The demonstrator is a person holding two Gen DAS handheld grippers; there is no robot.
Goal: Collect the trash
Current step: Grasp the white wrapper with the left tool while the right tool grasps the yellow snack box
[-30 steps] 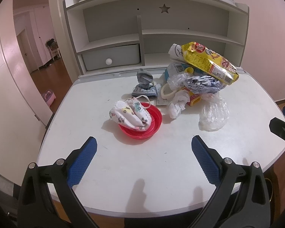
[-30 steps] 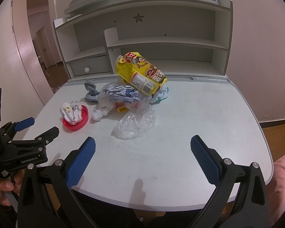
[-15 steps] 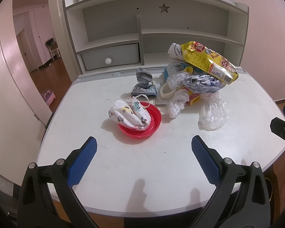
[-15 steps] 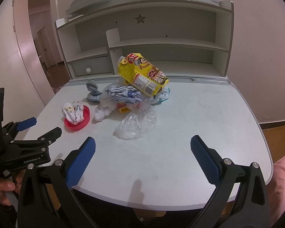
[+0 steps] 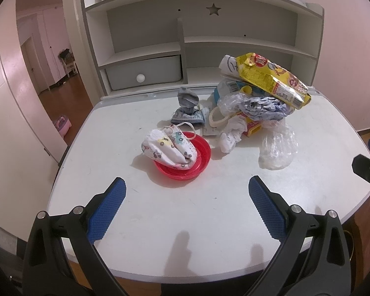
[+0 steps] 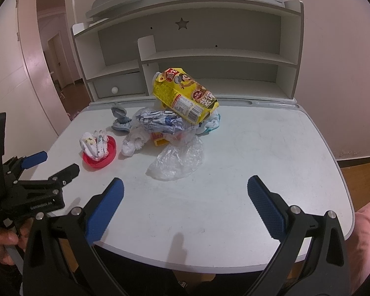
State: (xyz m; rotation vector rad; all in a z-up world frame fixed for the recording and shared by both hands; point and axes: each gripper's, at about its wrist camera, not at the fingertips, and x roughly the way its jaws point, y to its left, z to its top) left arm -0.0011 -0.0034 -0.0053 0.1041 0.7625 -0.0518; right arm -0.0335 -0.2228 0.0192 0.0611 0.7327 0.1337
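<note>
A white surface (image 5: 160, 234) under grey shelves (image 6: 209, 56) carries a trash heap (image 6: 175, 128), and both left tongs (image 5: 186, 206) and right tongs (image 6: 185, 204) hover spread wide, empty.

I note blue cross-hatched pads (image 5: 105, 212) on black frames on my left gripper (image 5: 186, 208), and the same on my right gripper (image 6: 185, 207), both over a white desk (image 6: 246, 172). Ahead of the left jaws I see a red dish (image 5: 197, 162) holding white cloth with small coloured prints (image 5: 167, 148), and beyond it a grey-blue sock (image 5: 187, 107). Ahead of the right jaws lie a clear plastic bag (image 6: 177, 159), white crumpled paper (image 6: 133, 144) and a yellow packet with red and brown print (image 6: 185, 96).
</note>
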